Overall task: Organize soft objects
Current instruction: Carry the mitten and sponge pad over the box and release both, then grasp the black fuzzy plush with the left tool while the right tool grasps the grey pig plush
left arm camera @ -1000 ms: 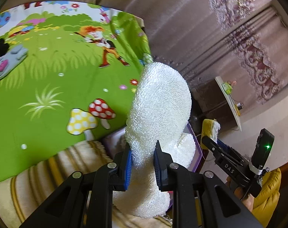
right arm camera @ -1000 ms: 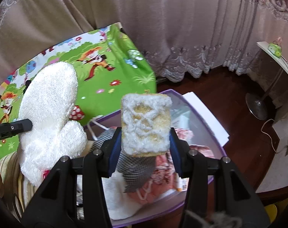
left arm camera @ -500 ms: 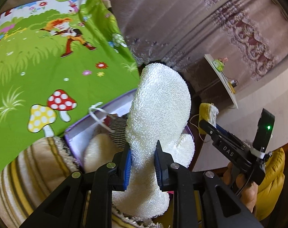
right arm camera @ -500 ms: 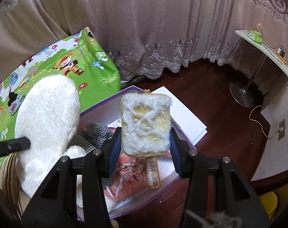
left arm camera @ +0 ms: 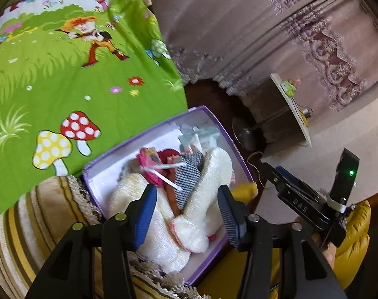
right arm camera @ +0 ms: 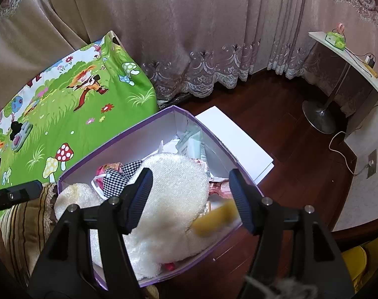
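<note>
A purple-rimmed box (left arm camera: 144, 137) (right arm camera: 114, 142) lies below both grippers. The fluffy white mitt (left arm camera: 208, 174) (right arm camera: 174, 186) rests inside it, on a checked cloth (left arm camera: 189, 177) and pink items. My left gripper (left arm camera: 186, 194) hovers over the box with its jaws opening and nothing between them. The right gripper (right arm camera: 190, 177) is opening too, and its pads touch nothing. A yellow sponge (right arm camera: 213, 220) shows as a blur below its right finger, over the box's near corner. The right gripper also shows at the right of the left wrist view.
A green cartoon play mat (left arm camera: 64, 87) lies left of the box, with a striped cushion (left arm camera: 27, 224) at its near side. White sheets (right arm camera: 233, 137) lie on the dark wood floor. Curtains (right arm camera: 189, 37) hang behind, and a pedestal side table (right arm camera: 321, 117) stands to the right.
Both grippers have opened. The white mitt left the left gripper and now lies in the box. The sponge left the right gripper's pads and is dropping toward the box.
</note>
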